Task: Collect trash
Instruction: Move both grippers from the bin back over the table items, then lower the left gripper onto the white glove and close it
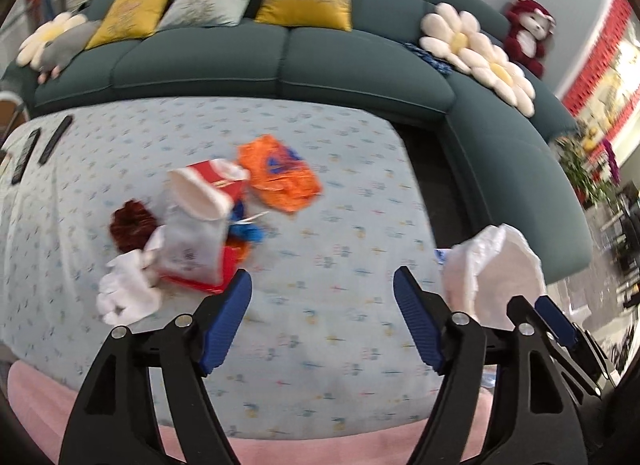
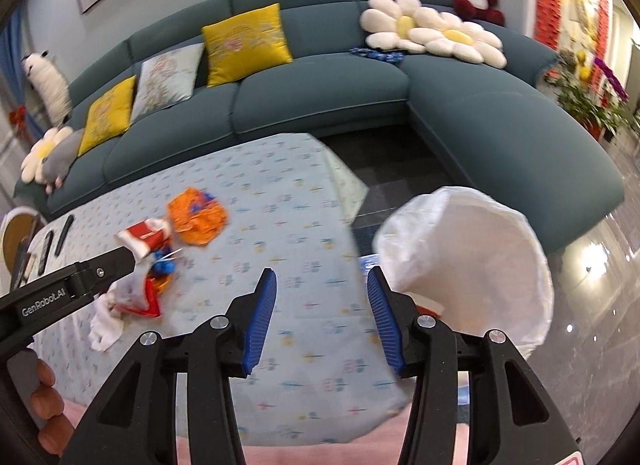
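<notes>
- The left wrist view looks forward and steeply down along its own blue-padded fingers [image 1: 224, 321] from above the near edge of the table [image 1: 340, 201], facing the teal sofa [image 1: 280, 65] behind the far edge.
- It sits close over the litter pile [image 1: 192, 233], toward the table's left half.
- The right wrist view looks the same way from further right, above the table's near right corner, with the white-lined bin [image 2: 472, 261] close by just off that corner.
- Both views share the tablecloth, the litter pile, the sofa with its cushions, and the bin; each also catches part of the other gripper at its edge.
</notes>
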Demonstrator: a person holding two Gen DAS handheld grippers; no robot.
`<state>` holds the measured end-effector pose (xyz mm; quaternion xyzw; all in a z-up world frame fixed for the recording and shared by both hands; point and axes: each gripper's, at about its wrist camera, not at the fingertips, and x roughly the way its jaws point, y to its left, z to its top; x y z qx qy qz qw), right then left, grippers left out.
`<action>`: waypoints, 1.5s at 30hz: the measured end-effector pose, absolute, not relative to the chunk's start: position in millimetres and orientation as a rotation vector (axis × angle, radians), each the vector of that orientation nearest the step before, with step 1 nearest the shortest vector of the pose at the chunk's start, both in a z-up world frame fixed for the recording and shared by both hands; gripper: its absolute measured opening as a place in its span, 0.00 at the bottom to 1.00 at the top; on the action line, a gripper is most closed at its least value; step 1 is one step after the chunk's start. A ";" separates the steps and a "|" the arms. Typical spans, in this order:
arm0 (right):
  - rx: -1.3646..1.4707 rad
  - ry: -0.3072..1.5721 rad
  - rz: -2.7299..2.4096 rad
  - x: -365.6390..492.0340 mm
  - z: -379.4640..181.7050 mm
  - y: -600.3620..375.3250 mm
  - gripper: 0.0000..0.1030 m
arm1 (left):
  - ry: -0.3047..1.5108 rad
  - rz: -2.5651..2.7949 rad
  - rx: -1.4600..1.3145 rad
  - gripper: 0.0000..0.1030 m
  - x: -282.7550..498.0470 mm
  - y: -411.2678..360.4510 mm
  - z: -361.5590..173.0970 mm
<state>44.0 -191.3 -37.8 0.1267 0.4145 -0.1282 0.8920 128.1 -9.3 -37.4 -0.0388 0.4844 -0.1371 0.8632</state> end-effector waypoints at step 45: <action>0.047 1.139 0.067 166.2 -140.7 27.8 0.57 | 1.328 -0.149 -0.209 0.50 193.6 198.3 -189.2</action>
